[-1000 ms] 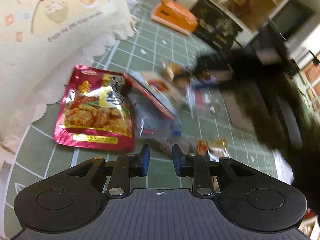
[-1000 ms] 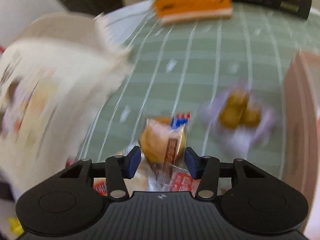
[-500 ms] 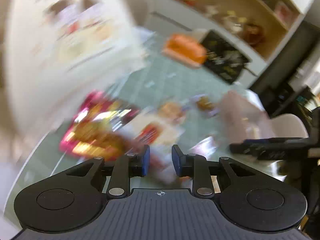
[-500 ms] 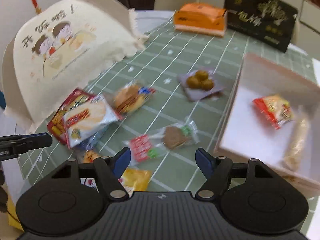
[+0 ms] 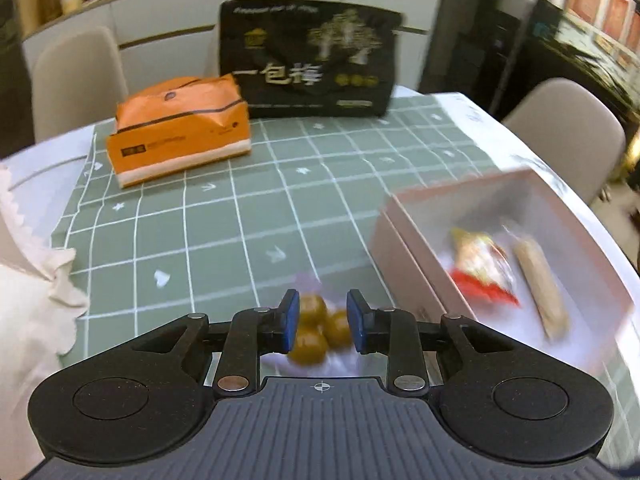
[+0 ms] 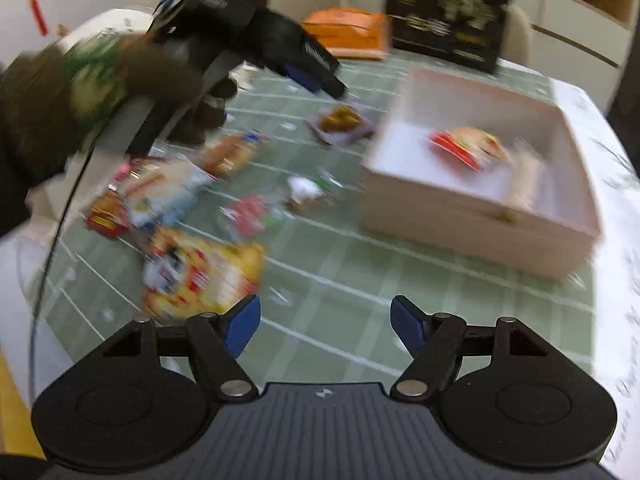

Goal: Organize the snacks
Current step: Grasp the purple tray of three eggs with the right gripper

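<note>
Between the blue pads at six o'clock of the left wrist view sits a clear packet of round brown sweets [image 5: 318, 330], lying on the green checked cloth of the counter [image 5: 240, 216]. The left claw [image 5: 323, 322] is partly open, its gap barely wider than the cluster of sweets; whether the pads touch the wrapper yet I cannot tell, since the near part is blurred. The packet looks light, with a thin, crinkly, slippery film around firmer lumps, so my judgement is that a grip across the lumps themselves would hold better than one on the loose film edge. At three o'clock stands the pink box [image 5: 404, 256], and inside it lie a red and yellow packet [image 5: 480, 268] and a long tan stick snack [image 5: 540, 284]. An orange tissue pack [image 5: 176, 132] lies at eleven o'clock and a black bag [image 5: 308, 60] at twelve.

Low in the right wrist view, the right claw [image 6: 325, 326] is wide open and empty, hovering above bare cloth. At twelve o'clock the same sweets [image 6: 340, 120] lie just beside the box [image 6: 460, 216], with the left claw [image 6: 316, 76] above them, coming from eleven o'clock. Loose snacks are scattered from eight to ten o'clock, among them a yellow bag [image 6: 204, 276]; all are blurred and look light and soft.
</note>
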